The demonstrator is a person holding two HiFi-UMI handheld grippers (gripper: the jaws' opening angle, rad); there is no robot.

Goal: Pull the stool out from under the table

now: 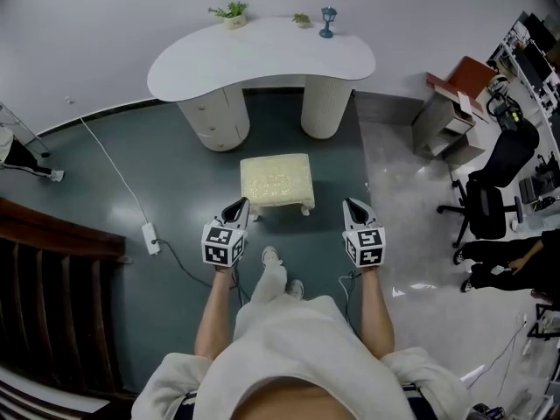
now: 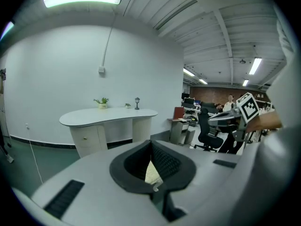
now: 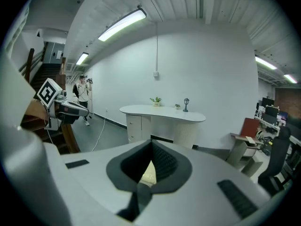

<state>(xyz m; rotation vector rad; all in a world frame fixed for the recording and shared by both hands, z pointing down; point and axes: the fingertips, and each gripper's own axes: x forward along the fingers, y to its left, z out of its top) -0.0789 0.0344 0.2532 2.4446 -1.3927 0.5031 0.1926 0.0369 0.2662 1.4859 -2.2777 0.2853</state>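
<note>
A cream cushioned stool (image 1: 276, 179) stands on the dark floor, clear of the white kidney-shaped table (image 1: 262, 55) behind it. My left gripper (image 1: 240, 205) hangs shut just off the stool's near left corner. My right gripper (image 1: 352, 205) is shut as well, to the right of the stool's near right corner. Neither holds anything. In the left gripper view the jaws (image 2: 151, 142) meet, and a sliver of the stool (image 2: 151, 173) shows below them. The right gripper view shows the same: closed jaws (image 3: 151, 144) over a strip of stool (image 3: 148, 174), with the table (image 3: 162, 112) beyond.
A power strip (image 1: 150, 237) and its white cable lie on the floor at left. Dark wooden stairs (image 1: 52, 296) fill the lower left. A small cabinet (image 1: 451, 112), an office chair (image 1: 490, 204) and a seated person (image 1: 507, 265) are at right. Small plants and a lamp stand on the table.
</note>
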